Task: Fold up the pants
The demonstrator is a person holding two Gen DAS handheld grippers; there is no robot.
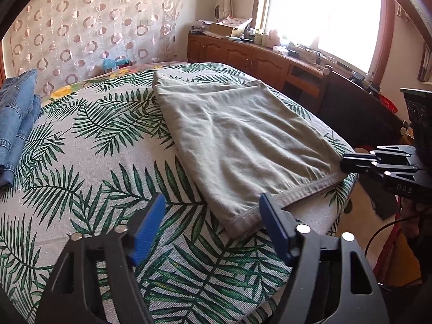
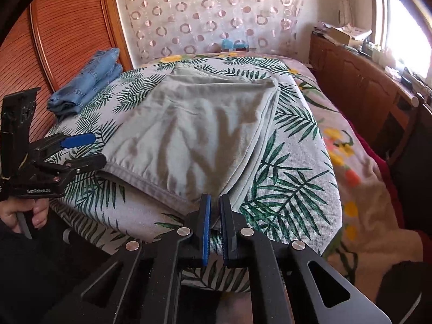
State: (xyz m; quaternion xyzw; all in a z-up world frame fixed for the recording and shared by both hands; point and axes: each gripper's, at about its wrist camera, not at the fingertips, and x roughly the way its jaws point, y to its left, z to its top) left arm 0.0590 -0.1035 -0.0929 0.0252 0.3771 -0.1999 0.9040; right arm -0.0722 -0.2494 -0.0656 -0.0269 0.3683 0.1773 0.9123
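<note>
Right gripper (image 2: 215, 226): nearly closed, pinching the near right corner of the hem.
Left gripper (image 1: 213, 225): spread wide, holding nothing, its right finger touching the near left hem corner.
Grey pants (image 1: 237, 140): one pair, folded flat on the leaf-print cloth (image 1: 81, 162), stretching away from both grippers.
Jeans (image 2: 89, 81): one folded pair, far left.

We record a home bedroom — a bed (image 2: 297, 145) under a leaf-print cover ahead of the grippers, a ring-patterned curtain (image 2: 210, 13) beyond it, cluttered wooden cabinets (image 1: 251, 56) below a window (image 1: 324, 8) to the right.
</note>
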